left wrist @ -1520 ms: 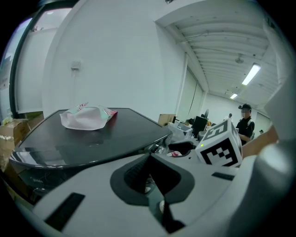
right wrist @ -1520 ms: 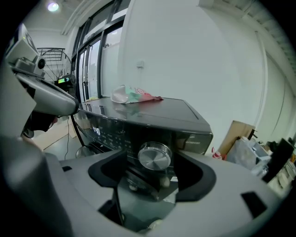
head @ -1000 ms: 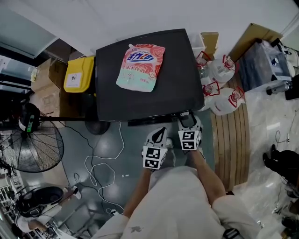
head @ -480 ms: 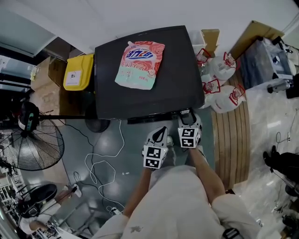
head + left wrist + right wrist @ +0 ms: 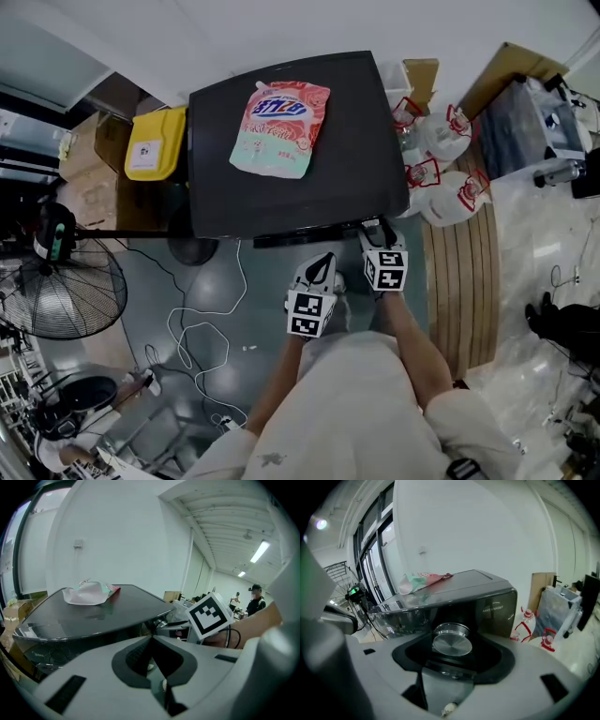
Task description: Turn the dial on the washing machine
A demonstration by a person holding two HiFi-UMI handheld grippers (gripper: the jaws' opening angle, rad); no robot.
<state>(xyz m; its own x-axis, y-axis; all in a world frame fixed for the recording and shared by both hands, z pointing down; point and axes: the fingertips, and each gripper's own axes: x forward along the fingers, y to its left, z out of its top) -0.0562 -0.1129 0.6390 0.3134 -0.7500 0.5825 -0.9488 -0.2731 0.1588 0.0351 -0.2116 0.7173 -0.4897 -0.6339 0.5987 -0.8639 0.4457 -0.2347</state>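
Right gripper view: the silver dial (image 5: 451,642) sits squarely between the jaws of the right gripper (image 5: 451,662). It is on the front panel of the washing machine (image 5: 501,604), close to the right front corner. These jaws have just been closing and now stand fairly wide, filled by the dial. The pads appear to bear on its rim, which I judge to be a grip.

The left gripper (image 5: 153,643) has its jaws together with nothing between them. It is held off the front edge beside the right one and does no work. A detergent pouch (image 5: 281,131) lies on the machine's top toward the back edge, well apart from the dial.

Step in hand, as judged: rotating the dial.
- Roll the wrist about the dial's own axis.
- Keep the gripper square to the panel.
- Hold even pressure, without side push or pull.

Risk: the polished rim may slip under the pads, so confirm that the dial itself turns.
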